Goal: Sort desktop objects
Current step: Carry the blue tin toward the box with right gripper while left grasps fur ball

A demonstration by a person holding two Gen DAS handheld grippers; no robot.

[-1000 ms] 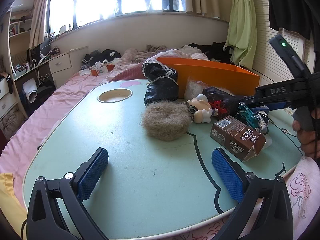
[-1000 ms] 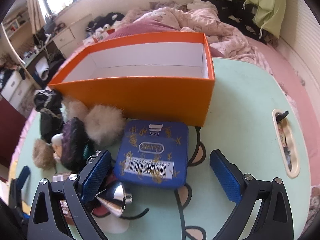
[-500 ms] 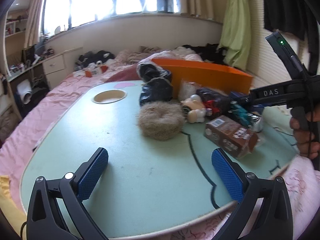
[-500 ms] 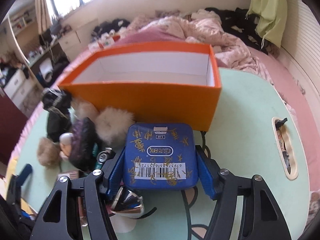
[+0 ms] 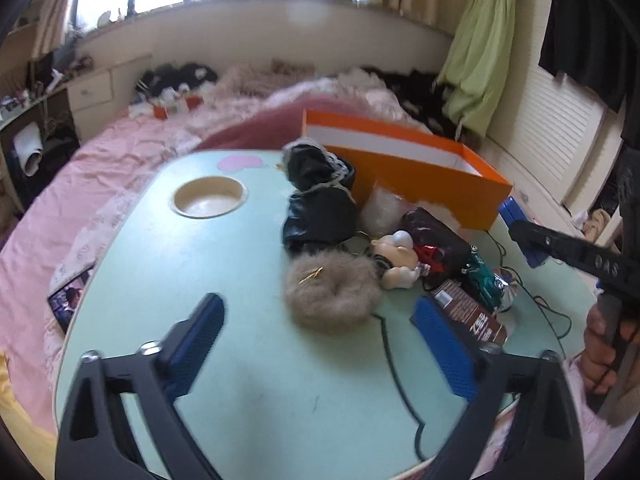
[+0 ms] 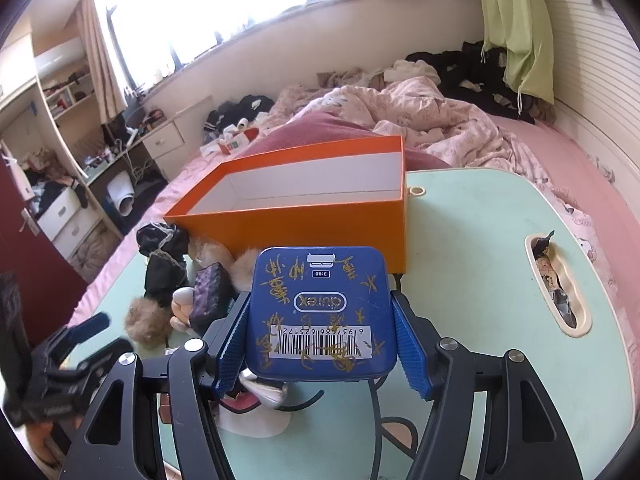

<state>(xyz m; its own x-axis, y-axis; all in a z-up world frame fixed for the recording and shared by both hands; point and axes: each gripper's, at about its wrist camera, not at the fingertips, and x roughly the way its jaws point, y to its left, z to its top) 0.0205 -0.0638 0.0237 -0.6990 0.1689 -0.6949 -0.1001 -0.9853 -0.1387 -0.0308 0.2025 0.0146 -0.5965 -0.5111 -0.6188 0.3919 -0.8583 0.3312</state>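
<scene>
My right gripper (image 6: 320,314) is shut on a blue square tin (image 6: 320,304) with gold scribbles and a barcode, and holds it above the table in front of the open orange box (image 6: 304,220). In the left wrist view the tin's edge (image 5: 516,216) shows beside the orange box (image 5: 420,176). My left gripper (image 5: 318,308) hangs over the mint table (image 5: 200,264). Its jaws are closing with nothing pressed between them. A brown fur ball (image 5: 332,296) lies just ahead between the fingertips. A small doll (image 5: 396,256) and a brown carton (image 5: 468,316) lie to the right of it.
Black cloth (image 5: 316,200), a dark pouch (image 5: 436,236) and a white pompom (image 5: 380,212) crowd the orange box's near side. A round cup hole (image 5: 208,196) sits at the table's left, a slot with wrappers (image 6: 556,284) at its right. Bedding surrounds the table. A hand (image 5: 600,352) grips the right tool.
The right gripper closed on the blue tin and lifted it off the table. The left gripper rose and tilted down toward the fur ball, and its fingers drew closer together.
</scene>
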